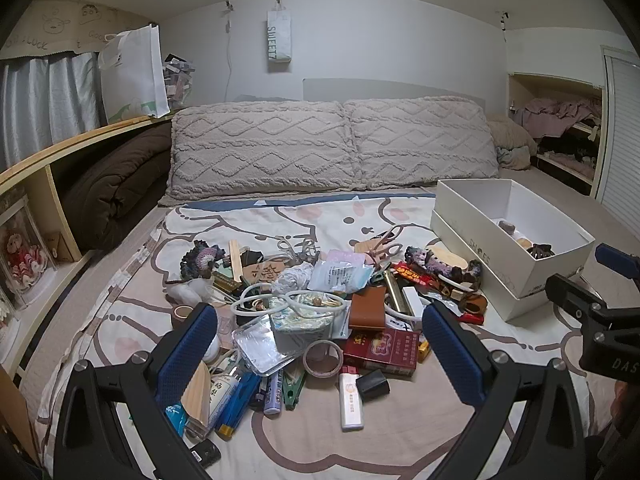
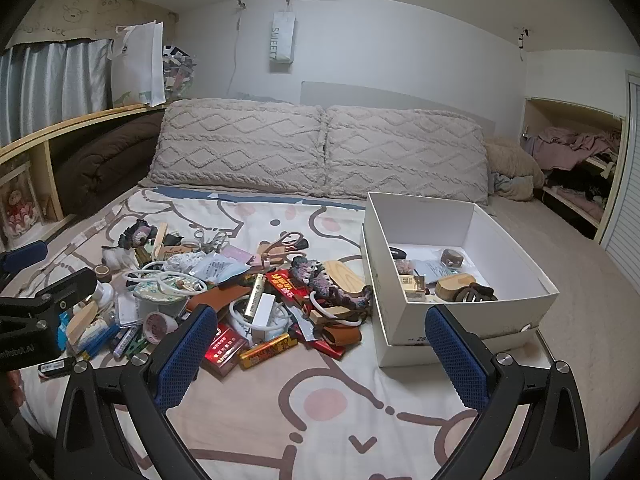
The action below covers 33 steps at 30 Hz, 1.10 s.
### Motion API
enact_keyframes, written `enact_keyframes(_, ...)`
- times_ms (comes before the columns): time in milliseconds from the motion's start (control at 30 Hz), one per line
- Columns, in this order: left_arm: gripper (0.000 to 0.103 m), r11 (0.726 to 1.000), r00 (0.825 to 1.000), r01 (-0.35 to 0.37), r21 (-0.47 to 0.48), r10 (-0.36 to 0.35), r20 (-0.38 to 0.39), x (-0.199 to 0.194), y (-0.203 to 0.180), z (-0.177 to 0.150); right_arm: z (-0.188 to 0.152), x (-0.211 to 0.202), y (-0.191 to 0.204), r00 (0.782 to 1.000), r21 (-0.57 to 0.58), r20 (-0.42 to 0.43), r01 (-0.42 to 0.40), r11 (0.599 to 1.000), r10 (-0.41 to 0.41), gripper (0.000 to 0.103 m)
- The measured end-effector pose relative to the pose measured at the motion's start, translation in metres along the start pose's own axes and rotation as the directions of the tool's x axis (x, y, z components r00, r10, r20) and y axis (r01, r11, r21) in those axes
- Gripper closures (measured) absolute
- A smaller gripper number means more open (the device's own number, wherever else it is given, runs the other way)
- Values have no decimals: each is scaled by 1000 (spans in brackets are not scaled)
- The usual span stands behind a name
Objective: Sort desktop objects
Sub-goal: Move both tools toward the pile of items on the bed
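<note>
A heap of small objects (image 1: 320,300) (image 2: 224,296) lies on the cartoon-print bedspread: cables, scissors, tape rolls, a red cigarette pack (image 1: 380,350), lighters, a brown leather case (image 1: 367,307). A white shoe box (image 1: 516,236) (image 2: 452,272) stands to the right of it, with a few items inside. My left gripper (image 1: 320,352) hovers open over the near side of the heap, nothing between its blue pads. My right gripper (image 2: 320,354) is open too, above the bedspread between heap and box, holding nothing. Each gripper shows at the edge of the other's view.
Two knitted pillows (image 1: 332,144) line the headboard behind the heap. A wooden shelf (image 1: 60,148) with a brown quilt and a white bag runs along the left. An open closet (image 2: 576,168) with clothes stands at the right. Bare bedspread (image 2: 320,408) lies near me.
</note>
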<state>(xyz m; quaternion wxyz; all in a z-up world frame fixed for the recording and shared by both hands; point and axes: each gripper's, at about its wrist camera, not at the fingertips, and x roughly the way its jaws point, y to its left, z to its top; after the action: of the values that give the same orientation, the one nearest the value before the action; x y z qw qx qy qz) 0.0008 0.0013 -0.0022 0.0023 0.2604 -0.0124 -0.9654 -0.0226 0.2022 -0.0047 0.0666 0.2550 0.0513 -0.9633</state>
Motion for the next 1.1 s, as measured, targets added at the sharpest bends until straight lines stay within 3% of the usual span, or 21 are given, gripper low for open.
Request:
enact_keyframes(533, 0, 1000, 1000, -10, -6, 10, 4, 0, 1, 2, -1, 1, 0, 1000, 3, 3, -2, 1000, 2, 0)
enact_keyframes(933, 0, 993, 997, -74, -88, 75, 10, 0, 39, 5, -3, 11, 0, 1000, 26, -7, -25, 999, 25, 0)
enact_keyframes(1100, 0, 988, 994, -111, -107, 113, 7, 0, 51, 3, -6, 20, 4, 996, 48, -27, -82, 995, 84, 0)
